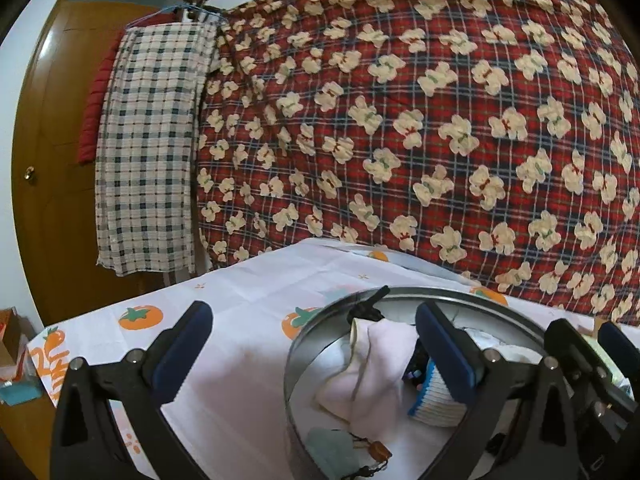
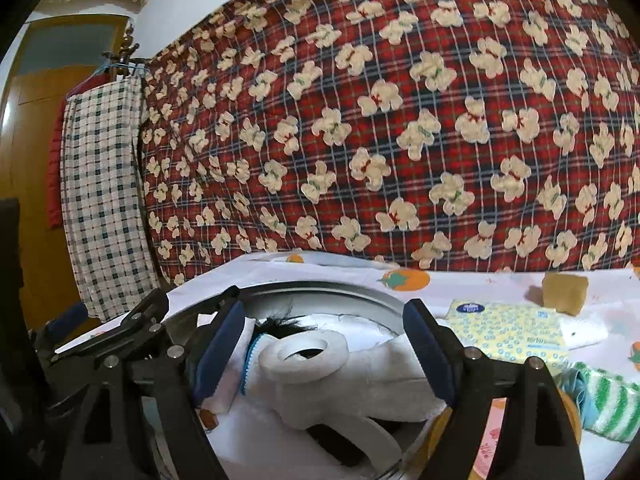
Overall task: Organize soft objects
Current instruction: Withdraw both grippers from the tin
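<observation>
Fleecy white cloth (image 2: 360,384) (ring-shaped end) between spread right tool (image 2: 326,352) pads, round metal tin (image 2: 360,294).

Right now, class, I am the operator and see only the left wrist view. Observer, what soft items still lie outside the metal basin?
Observer: A green-and-white striped fuzzy cloth lies on the tablecloth, right of the basin.
Operator: Anything else there?
Observer: A yellow tissue pack, with a brown sponge behind it.
Operator: What is the right gripper over?
Observer: The right gripper, jaws open, hovers over a white ring on the pile in the basin.
</observation>
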Available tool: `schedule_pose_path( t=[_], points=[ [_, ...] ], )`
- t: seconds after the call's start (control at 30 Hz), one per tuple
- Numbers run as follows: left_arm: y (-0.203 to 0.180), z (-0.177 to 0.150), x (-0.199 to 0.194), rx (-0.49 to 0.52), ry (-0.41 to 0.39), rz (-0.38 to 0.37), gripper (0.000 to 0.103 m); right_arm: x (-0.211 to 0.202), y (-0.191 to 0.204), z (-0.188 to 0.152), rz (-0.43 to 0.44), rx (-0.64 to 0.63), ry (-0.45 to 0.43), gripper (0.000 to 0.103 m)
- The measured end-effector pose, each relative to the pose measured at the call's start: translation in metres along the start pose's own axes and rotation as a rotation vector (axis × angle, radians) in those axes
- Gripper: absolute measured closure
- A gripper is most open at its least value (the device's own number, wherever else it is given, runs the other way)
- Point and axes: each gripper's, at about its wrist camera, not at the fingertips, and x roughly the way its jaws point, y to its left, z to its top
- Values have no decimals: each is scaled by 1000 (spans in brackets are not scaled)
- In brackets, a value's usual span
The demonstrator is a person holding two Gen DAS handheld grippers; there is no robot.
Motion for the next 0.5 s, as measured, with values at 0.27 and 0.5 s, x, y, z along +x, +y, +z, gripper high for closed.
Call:
schedule_pose_path(
  t=[0.27,0.5],
  points=[
    [11,-3,-12,-70,-13,5,0,-13,0,1,-22,-11,-40,20],
    [9,-5,-21,-76,-16,-10,0,-19,-6,-1,-38,-12,-29,20]
  ],
)
